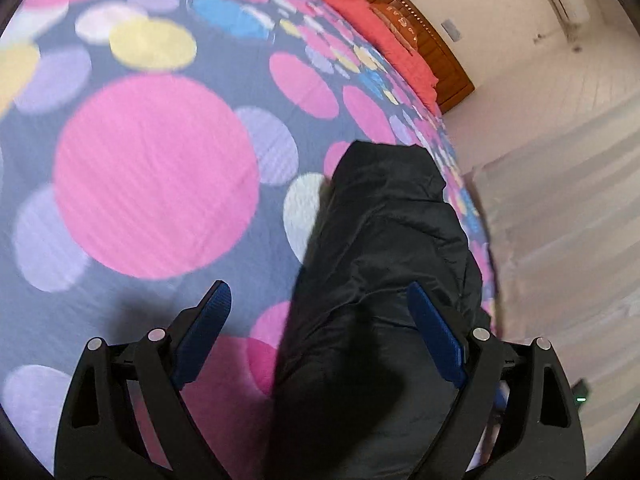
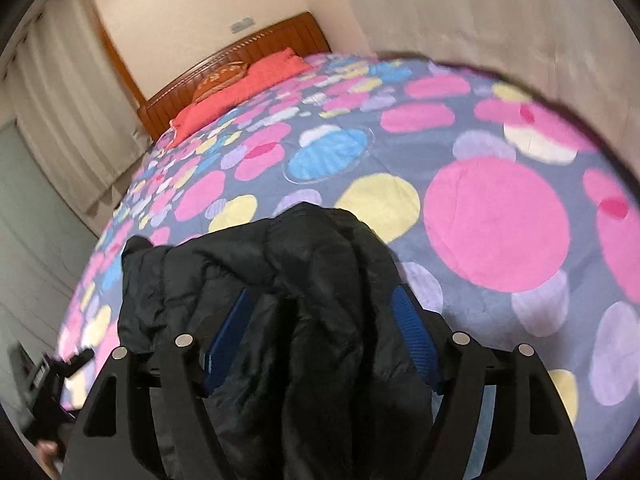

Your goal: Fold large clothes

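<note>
A black padded jacket lies bunched in a long heap near the edge of the bed. My left gripper hovers over its near end, jaws wide open. The fabric fills the right half of the gap and touches neither blue pad. In the right wrist view the same jacket is heaped up in folds. My right gripper straddles a thick fold of it, jaws open. Both blue pads show beside the fabric rather than pressing on it.
The bed is covered by a grey spread with big pink, yellow and blue dots. Red pillows and a wooden headboard stand at the far end. Pale curtains hang past the bed's edge. A blurred dark object shows at lower left.
</note>
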The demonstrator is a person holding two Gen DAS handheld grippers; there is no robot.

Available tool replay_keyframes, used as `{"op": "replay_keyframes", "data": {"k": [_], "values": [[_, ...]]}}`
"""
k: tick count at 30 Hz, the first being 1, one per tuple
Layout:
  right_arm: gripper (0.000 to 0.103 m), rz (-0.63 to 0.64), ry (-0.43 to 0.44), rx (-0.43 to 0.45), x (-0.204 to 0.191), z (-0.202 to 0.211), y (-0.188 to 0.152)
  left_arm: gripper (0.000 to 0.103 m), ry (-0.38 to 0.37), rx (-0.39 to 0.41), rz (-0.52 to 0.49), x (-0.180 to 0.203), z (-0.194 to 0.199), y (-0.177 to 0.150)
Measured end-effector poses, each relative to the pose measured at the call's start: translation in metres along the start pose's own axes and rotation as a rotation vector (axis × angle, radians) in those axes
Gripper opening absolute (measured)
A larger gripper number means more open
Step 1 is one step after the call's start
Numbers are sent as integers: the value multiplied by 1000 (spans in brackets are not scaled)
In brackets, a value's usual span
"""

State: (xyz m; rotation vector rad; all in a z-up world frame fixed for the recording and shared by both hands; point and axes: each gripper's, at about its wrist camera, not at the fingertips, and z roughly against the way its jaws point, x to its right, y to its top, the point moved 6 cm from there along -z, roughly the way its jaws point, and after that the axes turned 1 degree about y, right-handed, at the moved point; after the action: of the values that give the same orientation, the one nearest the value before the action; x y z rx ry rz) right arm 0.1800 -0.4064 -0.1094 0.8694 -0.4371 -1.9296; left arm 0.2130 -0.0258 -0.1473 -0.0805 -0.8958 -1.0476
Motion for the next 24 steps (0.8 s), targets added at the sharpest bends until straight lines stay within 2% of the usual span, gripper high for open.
{"op": "replay_keyframes", "data": {"k": [7, 11, 13, 15, 19, 21, 24], "values": [[73, -261, 165, -148, 49, -52, -7, 89, -131, -137, 103, -11, -40, -21], [78, -331, 270, -177, 56, -67, -18, 93, -175, -142, 52, 0, -47, -24], [79, -316, 302, -172, 53, -66, -20, 94, -191, -157, 31, 4, -52, -25], [81, -282, 378, -226, 42, -69, -25, 95, -209, -178, -2, 10, -56, -27], [82, -163, 373, -259, 26, -73, -33, 95, -233, -222, -46, 19, -65, -30], [78, -147, 355, -265, 20, -75, -36, 95, -232, -239, -66, 24, -70, -31], [51, -129, 356, -295, 10, -78, -43, 88, -243, -267, -83, 35, -75, -36]]}}
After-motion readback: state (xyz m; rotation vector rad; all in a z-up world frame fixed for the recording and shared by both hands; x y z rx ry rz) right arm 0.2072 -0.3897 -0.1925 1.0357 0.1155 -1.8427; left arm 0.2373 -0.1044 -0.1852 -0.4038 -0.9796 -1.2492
